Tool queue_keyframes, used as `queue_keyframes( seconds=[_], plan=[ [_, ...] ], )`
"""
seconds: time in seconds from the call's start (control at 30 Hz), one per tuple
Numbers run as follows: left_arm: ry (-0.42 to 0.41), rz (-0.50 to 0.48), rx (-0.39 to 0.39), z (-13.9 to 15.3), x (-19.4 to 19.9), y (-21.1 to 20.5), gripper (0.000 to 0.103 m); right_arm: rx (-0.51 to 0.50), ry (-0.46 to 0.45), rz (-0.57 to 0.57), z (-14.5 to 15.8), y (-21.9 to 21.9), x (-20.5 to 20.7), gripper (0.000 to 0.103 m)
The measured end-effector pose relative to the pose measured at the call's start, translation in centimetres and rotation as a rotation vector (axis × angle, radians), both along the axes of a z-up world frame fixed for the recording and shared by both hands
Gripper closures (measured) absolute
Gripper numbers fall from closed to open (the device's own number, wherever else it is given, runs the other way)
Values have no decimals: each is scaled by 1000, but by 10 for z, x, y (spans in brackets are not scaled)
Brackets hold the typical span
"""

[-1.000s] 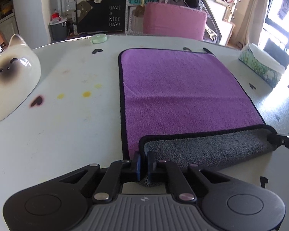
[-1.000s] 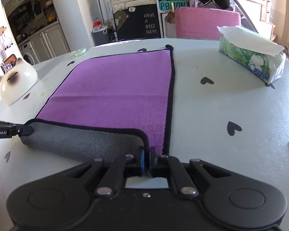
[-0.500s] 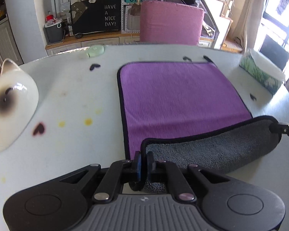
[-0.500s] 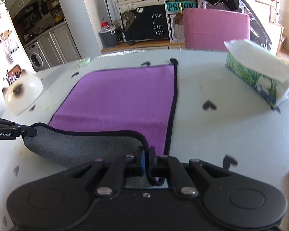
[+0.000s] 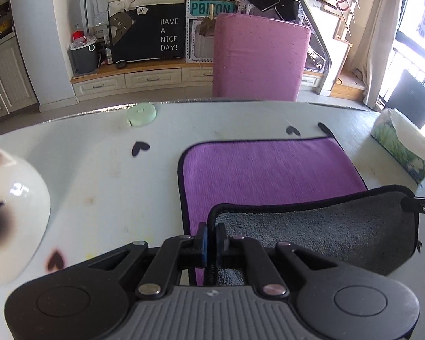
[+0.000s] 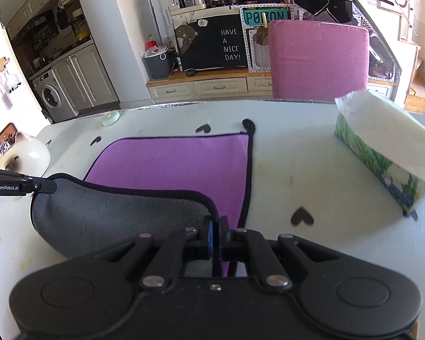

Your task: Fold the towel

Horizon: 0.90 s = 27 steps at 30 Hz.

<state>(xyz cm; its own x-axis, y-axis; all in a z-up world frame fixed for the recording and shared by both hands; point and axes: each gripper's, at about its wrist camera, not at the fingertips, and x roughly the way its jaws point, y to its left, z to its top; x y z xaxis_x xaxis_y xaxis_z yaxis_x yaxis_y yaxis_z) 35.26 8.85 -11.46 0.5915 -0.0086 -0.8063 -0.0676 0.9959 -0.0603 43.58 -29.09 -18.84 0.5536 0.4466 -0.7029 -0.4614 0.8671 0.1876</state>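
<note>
Since a second earlier I had lifted the near edge of the towel (image 5: 269,170) much higher off the bench (image 5: 99,175), so the grey underside hung as a broad sagging flap where before it was only a low roll lying on the cloth. More of the room beyond the bench showed in both views, which told me both wrists had risen and tipped forward.

The left hand-held gripper (image 5: 211,238) was clamped on the near left corner, its blue pads pressed together on the black hem. The right hand-held gripper (image 6: 216,236) was clamped the same way on the near right corner. I held both corners level and apart so the edge stayed taut between them and the fold would come down square.

The far part of the towel lay flat, purple side up, in the middle of the bench. The cat-faced bowl (image 5: 11,212) sat well to the left, the tissue box (image 6: 388,158) well to the right, and the green lid (image 5: 141,114) near the far edge, all clear of the cloth.

I judged the fold about halfway through: the lifted edge needed carrying forward to meet the far hem.
</note>
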Motion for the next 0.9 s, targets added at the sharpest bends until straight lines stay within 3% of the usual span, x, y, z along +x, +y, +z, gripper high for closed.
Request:
queue_keyframes(
  seconds=[0.9],
  plan=[
    [-4, 40, 14, -10, 104, 32, 96, -43, 14, -60, 2, 51, 110, 99]
  ],
)
